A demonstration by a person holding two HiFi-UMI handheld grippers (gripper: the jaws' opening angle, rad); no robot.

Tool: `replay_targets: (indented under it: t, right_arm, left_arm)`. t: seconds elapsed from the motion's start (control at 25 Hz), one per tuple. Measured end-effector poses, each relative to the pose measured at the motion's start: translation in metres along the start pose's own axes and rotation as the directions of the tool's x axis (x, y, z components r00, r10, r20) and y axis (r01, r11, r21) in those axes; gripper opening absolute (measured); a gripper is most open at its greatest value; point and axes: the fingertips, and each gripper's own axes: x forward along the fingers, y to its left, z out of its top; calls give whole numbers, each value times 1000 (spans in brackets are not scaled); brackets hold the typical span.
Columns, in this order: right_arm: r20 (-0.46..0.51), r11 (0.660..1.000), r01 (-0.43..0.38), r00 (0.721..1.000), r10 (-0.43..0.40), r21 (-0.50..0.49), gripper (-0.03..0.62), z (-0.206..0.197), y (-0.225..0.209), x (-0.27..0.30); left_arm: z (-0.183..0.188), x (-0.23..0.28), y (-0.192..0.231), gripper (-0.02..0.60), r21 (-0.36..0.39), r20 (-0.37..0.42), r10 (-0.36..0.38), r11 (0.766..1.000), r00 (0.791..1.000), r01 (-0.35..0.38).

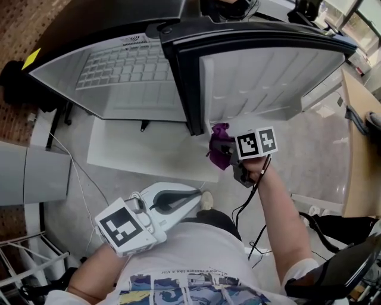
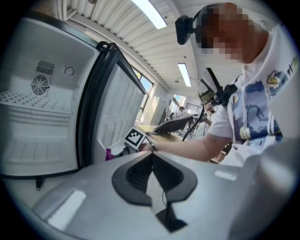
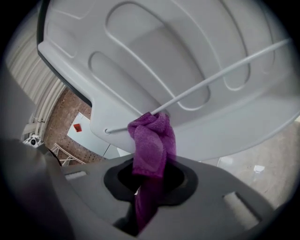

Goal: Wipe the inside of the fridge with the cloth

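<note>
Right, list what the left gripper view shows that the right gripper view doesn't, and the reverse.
Only the left gripper view: the fridge's open compartment with its shelves and round fan vent, the person, ceiling lights, and the left tool, jaws together with nothing between them.

Only the right gripper view: a wire rail, and the right tool with its jaws closed on the purple cloth.

Both: the fridge door's white inner liner and the cloth, though only a small purple bit of it shows in the left gripper view.
</note>
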Motion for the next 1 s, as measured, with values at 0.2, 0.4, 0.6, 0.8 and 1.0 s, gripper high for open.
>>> replay_targets:
  t: [0.2, 0.4, 0.6, 0.8, 1.0]
  right_arm:
    - [-8, 1000, -5, 1000, 5, -5, 55, 7, -5, -3]
    - [-2, 1000, -7, 1000, 7, 6, 55, 12, -14, -8]
    - [-11, 1000, -13, 1000, 13, -5, 55, 18, -21, -11]
    - [-16, 1000, -21, 1000, 21, -8, 55, 25, -27, -11]
    - [-28, 999, -24, 999, 24, -26, 55, 29, -29, -10]
  left_arm:
    - [2, 7, 2, 5, 4, -3, -8, 1000, 1000, 8]
    - [2, 12, 4, 5, -1, -8, -10, 1000, 1000, 10]
    - [3, 20, 4, 5, -3, -12, -7, 1000, 1000, 7]
    - [4, 24, 6, 5, -1, -12, 6, 1000, 1000, -6]
    - [4, 27, 6, 5, -3, -19, 23, 1000, 1000, -23]
